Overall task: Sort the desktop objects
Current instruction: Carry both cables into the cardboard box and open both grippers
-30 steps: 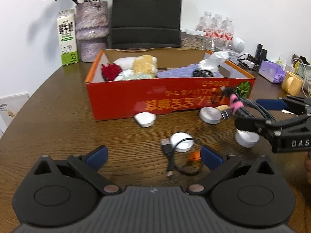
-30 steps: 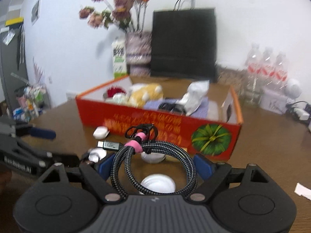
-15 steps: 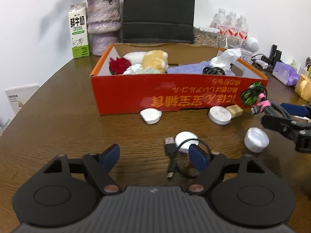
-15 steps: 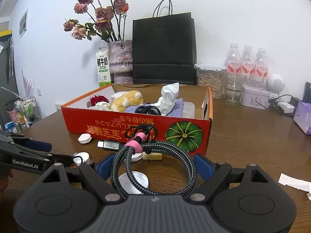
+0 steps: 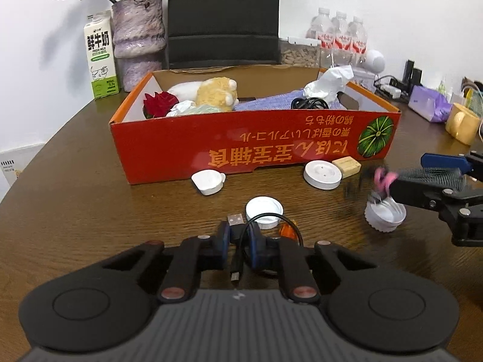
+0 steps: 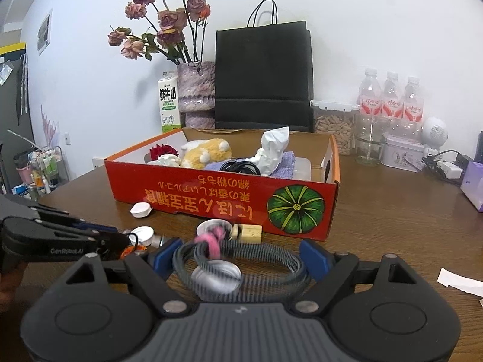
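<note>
With both claws loaded, the step in hand looks like lifting the cables over to the box.

Since the left gripper (image 5: 238, 246) has just been closing and its pads now pinch the thin black USB cable (image 5: 241, 238) near on the table (image 5: 75, 211), I would lift slowly so the slack loop clears the white cap (image 5: 264, 211) just beyond; the right gripper (image 6: 241, 255) stands wide but braced against the braided coil (image 6: 241, 265), held above the ribbed cap (image 6: 217, 277), so keep it level, then carry both past the small discs to the red box (image 5: 256, 147) farther off.
</note>
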Motion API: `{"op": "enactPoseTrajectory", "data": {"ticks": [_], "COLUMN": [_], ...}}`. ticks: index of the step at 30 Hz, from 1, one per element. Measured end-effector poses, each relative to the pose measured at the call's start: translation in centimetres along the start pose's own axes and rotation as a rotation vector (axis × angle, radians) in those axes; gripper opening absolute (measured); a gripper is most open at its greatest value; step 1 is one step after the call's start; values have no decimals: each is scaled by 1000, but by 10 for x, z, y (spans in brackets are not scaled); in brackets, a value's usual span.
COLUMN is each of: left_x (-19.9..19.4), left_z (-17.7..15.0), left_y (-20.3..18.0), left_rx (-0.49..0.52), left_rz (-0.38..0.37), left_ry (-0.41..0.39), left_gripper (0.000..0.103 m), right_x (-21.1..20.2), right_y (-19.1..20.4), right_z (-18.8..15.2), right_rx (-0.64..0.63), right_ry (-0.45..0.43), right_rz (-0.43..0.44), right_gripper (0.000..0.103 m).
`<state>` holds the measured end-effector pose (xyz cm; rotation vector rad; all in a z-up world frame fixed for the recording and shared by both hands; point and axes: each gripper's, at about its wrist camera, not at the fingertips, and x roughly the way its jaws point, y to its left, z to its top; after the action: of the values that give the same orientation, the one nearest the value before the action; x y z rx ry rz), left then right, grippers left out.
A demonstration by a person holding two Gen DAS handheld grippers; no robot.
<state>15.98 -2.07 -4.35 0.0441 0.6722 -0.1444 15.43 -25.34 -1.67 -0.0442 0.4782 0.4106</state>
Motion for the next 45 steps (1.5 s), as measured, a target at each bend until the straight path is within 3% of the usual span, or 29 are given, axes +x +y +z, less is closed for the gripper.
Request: {"op": "enactPoseTrajectory", "data": {"ticks": [7, 13, 26, 32, 41, 45], "left_x": [-13, -28, -47, -23, 44, 66], "left_z": [-4, 3, 71, 103, 130, 132], "left_y": [1, 4, 16, 25, 41, 40], "left_rx": [3, 1, 16, 10, -22, 8], "left_rz": [12, 8, 13, 33, 65, 86], "left_ry": [-48, -104, -308, -347, -296, -275], "left_gripper": [14, 14, 14, 14, 14, 14], "right_x": [-5, -18, -13, 24, 101, 127], "right_y": [4, 4, 19, 27, 17, 8], "right_z": [-1, 5, 74, 106, 122, 121], "right_rx": [-15, 13, -1, -23, -1, 4], "right_ry": [-9, -67, -207, -233, -179, -140], "right_rz": [0, 2, -21, -70, -126, -132], "right_gripper": [83, 81, 81, 81, 81, 81]}}
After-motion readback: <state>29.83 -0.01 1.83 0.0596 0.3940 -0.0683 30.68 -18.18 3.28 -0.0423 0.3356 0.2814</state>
